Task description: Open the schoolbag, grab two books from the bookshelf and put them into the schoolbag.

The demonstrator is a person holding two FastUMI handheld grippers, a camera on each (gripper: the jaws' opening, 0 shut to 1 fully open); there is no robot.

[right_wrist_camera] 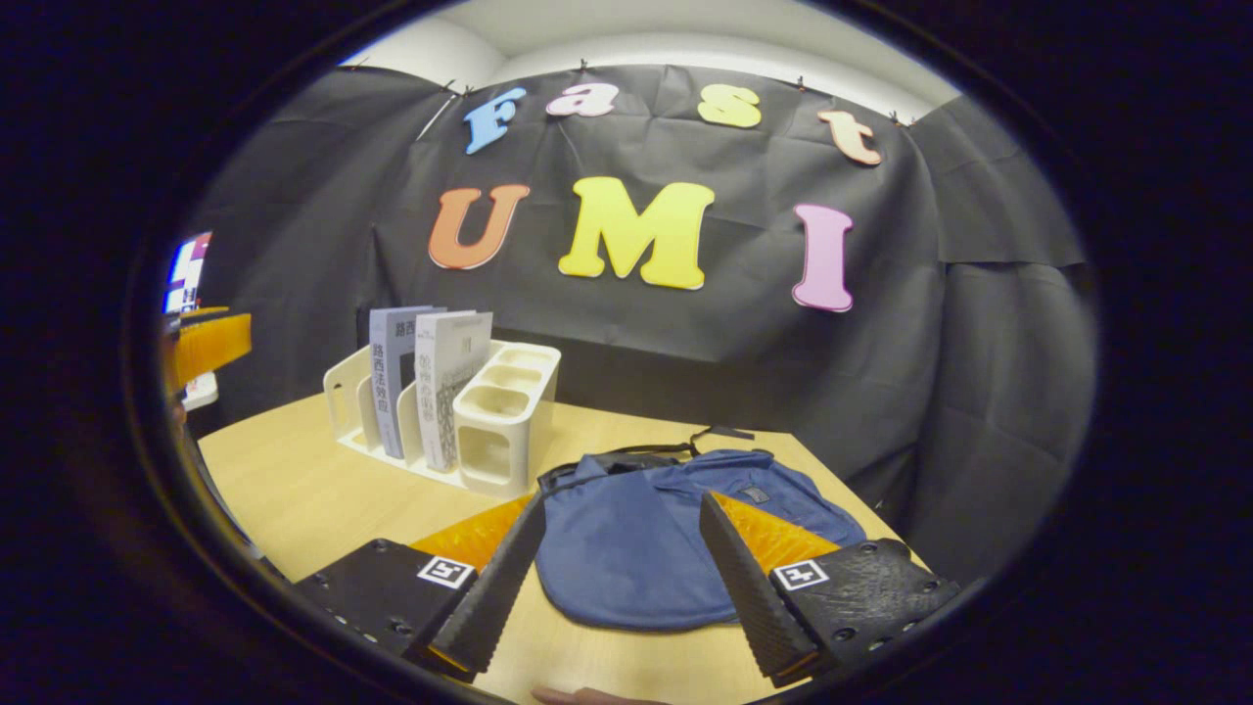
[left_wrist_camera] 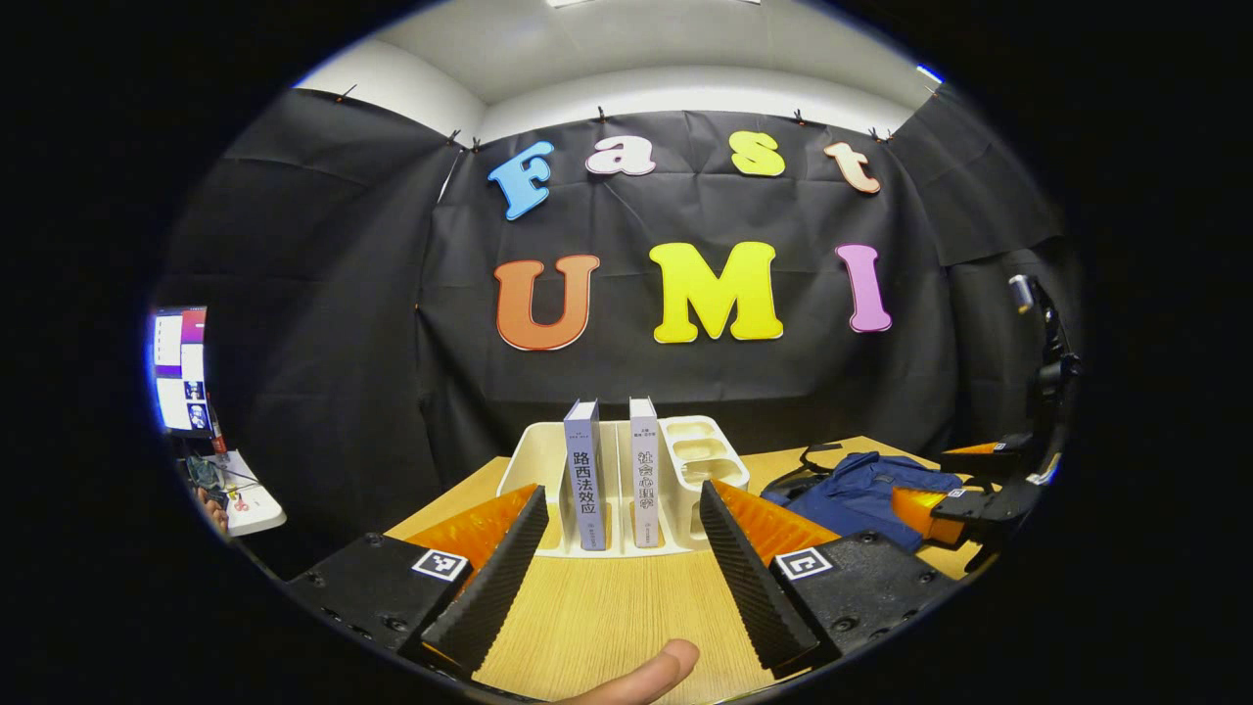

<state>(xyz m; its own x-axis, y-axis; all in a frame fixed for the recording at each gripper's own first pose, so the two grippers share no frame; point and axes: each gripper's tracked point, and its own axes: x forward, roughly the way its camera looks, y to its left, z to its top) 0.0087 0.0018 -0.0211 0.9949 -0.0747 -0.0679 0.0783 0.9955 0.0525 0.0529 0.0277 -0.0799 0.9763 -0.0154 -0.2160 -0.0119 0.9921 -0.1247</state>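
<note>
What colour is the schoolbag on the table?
The schoolbag is dark blue with black straps. It shows best in the right gripper view, lying flat on the table.

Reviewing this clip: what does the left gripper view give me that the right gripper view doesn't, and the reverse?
Left gripper view: the two books seen spine-on, upright in the white bookshelf, framed between the fingers of the open left gripper; a white side surface with small items at far left.
Right gripper view: the whole blue schoolbag lying flat on the wooden table, framed by the open right gripper; the books' covers at an angle.
Shared: books, bookshelf, schoolbag and table; each view catches the other gripper at its edge.
</note>
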